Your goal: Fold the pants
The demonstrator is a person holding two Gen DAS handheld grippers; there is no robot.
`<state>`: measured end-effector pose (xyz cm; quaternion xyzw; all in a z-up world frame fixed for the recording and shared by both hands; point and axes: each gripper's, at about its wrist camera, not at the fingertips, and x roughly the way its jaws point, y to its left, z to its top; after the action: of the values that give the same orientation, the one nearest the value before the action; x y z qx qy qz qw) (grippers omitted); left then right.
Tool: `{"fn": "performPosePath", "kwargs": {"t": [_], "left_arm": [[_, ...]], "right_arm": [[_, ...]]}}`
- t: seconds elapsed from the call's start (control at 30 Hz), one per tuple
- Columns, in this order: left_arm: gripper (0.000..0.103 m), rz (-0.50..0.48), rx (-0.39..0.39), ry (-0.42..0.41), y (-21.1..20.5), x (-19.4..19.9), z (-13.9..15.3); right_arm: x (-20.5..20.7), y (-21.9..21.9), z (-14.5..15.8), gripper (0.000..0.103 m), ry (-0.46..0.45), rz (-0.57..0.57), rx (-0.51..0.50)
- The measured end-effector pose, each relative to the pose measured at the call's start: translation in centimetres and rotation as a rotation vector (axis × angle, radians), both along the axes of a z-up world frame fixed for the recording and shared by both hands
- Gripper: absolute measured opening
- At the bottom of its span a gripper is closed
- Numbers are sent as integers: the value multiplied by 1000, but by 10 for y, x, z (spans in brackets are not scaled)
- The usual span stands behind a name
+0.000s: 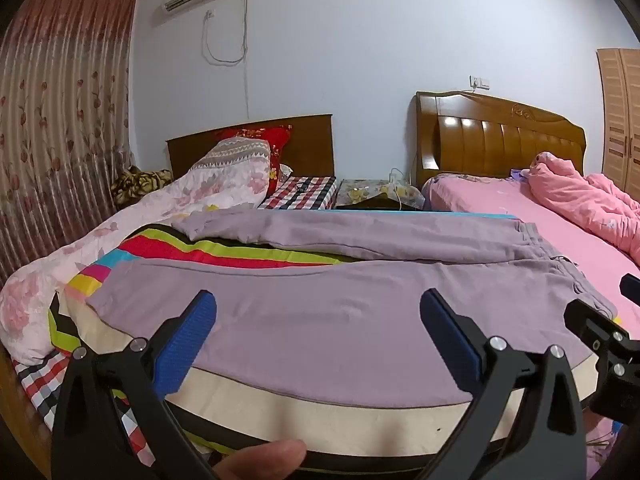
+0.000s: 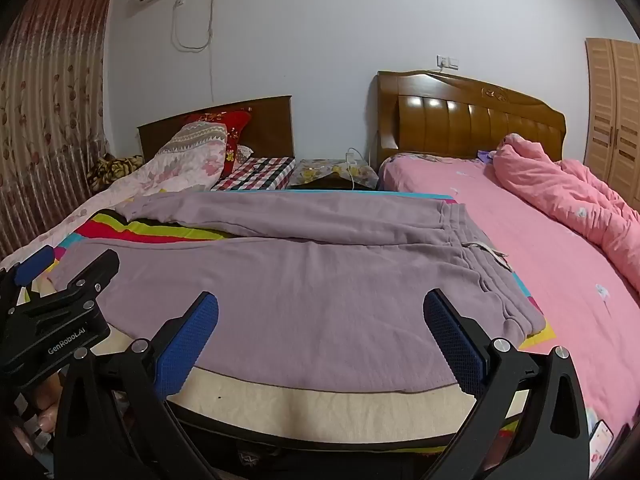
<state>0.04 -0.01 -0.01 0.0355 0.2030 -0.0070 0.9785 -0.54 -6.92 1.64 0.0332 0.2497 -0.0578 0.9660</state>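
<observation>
Nothing folded yet: pants (image 1: pixel 320 312) spread flat across bed (image 1: pixel 320 404), legs apart. Left gripper (image 1: pixel 318 332) and right gripper (image 2: pixel 320 332) both spread wide, empty. All folds remaining.

In front of you the pants (image 1: pixel 320 312) are soft matt mauve cloth, faintly fuzzy; your left gripper (image 1: pixel 318 320) has matt black plastic arms, rough blue textured pads (image 1: pixel 188 344) and shiny metal screw heads; at upper right the headboard (image 1: pixel 500 136) is glossy varnished wood

Flat mauve pants (image 2: pixel 280 280) between wide jaws
</observation>
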Motion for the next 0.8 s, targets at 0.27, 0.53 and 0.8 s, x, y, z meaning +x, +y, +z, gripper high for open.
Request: {"fn": "performPosePath", "kwargs": {"t": [0.27, 0.53, 0.8], "left_arm": [[102, 2, 0, 3, 0, 0, -1], [102, 5, -12, 20, 1, 0, -4], [102, 1, -27, 37, 5, 2, -4]], "right_arm": [[0, 1, 1, 99, -4, 12, 7], [3, 2, 1, 99, 5, 1, 11], [0, 2, -2, 99, 7, 1, 9]]}}
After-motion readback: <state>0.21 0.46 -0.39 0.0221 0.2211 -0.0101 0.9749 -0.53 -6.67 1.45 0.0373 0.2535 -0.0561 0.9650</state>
